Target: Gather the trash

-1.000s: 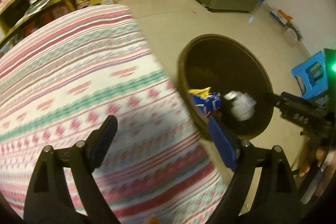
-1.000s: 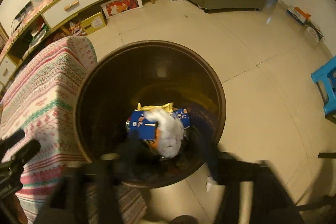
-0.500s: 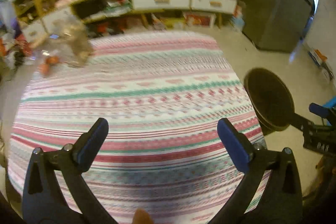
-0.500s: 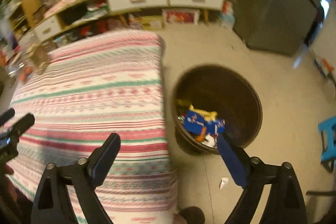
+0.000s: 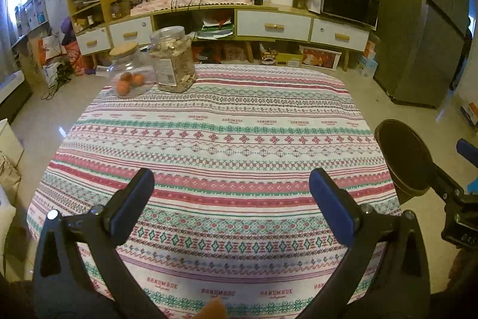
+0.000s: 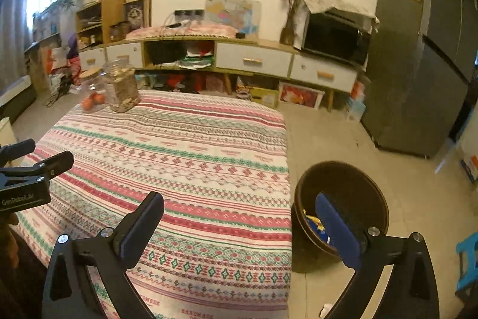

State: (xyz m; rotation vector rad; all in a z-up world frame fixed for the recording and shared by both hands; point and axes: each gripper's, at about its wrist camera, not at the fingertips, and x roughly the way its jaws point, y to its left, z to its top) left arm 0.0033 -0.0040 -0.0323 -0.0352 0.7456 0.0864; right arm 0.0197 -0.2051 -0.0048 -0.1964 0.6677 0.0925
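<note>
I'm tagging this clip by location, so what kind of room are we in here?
Most likely a home living or dining room: a table under a patterned tablecloth, a low sideboard carrying a microwave, and a tall refrigerator to one side.

Both tools share one build. The left gripper (image 5: 231,184) has two black plastic arms that widen toward the base, each with a triangular cut-out and silver round-headed screws at the joints, and each ends in a flat blue pad. The right gripper (image 6: 239,210) looks the same. Seen from the right-hand camera, the left tool's black side carries small white lettering.
</note>
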